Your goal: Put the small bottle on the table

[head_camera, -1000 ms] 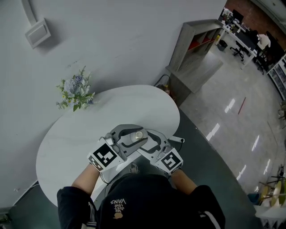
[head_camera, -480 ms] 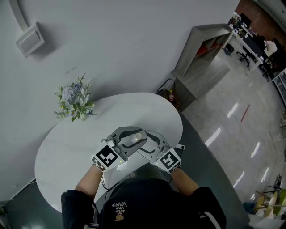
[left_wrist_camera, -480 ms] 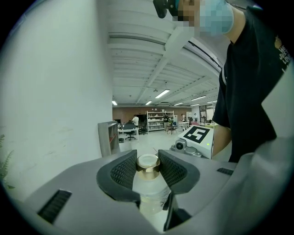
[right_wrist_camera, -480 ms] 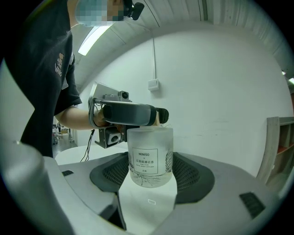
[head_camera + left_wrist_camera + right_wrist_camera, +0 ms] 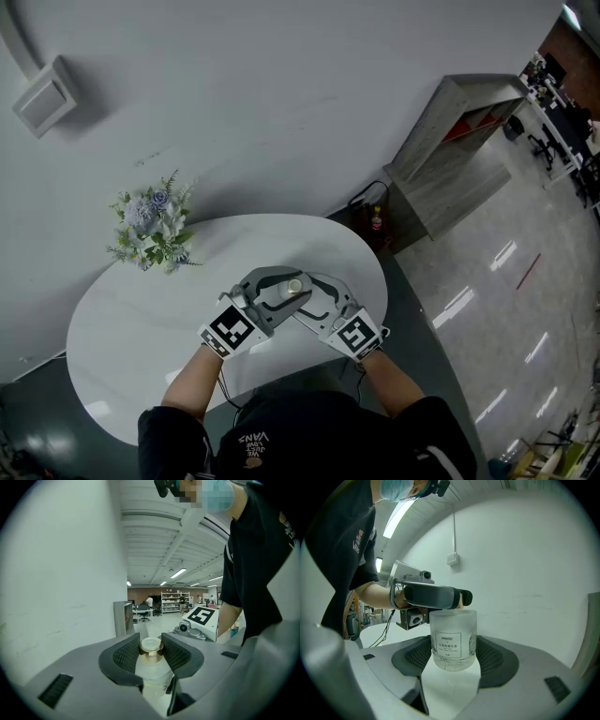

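The small bottle [image 5: 294,285] is frosted glass with a gold cap and a printed label [image 5: 451,644], and it is held between both grippers over the near part of the round white table [image 5: 141,309]. My left gripper [image 5: 151,654] is shut on the gold cap [image 5: 151,645], its ribbed pads pressing both sides. My right gripper [image 5: 453,657] is shut on the bottle's body [image 5: 453,637], with white table top showing below the glass base. In the right gripper view the left gripper [image 5: 436,596] lies across the bottle's top. Whether the base touches the table I cannot tell.
A bunch of pale blue flowers [image 5: 150,220] stands at the table's far left by the wall. A grey shelf unit [image 5: 459,150] and a small red bottle [image 5: 377,223] on the floor sit beyond the table to the right. The person's arms [image 5: 192,389] reach over the near edge.
Both grippers keep the same hold on the bottle. The head view has shifted, so the table and flowers sit a little lower in the picture.
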